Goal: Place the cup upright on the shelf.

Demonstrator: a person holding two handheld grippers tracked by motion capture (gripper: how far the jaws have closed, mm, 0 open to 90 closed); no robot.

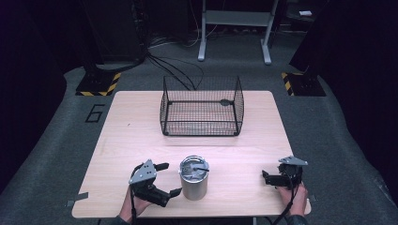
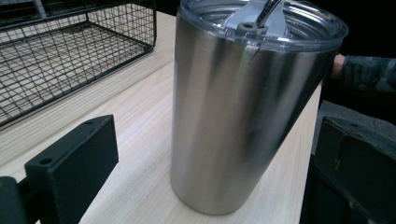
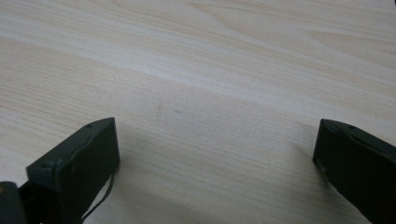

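The cylindrical stainless-steel tumbler with a clear plastic lid (image 1: 194, 178) is positioned upright on the light wooden table (image 1: 141, 136), in front of the black wire-mesh basket (image 1: 202, 107) and well apart from it. The left gripper (image 1: 169, 179) is held just beside the tumbler, jaws spread, no contact being visible. The right gripper (image 1: 265, 177) is held to the tumbler's other side, well apart, jaws likewise spread over bare table.
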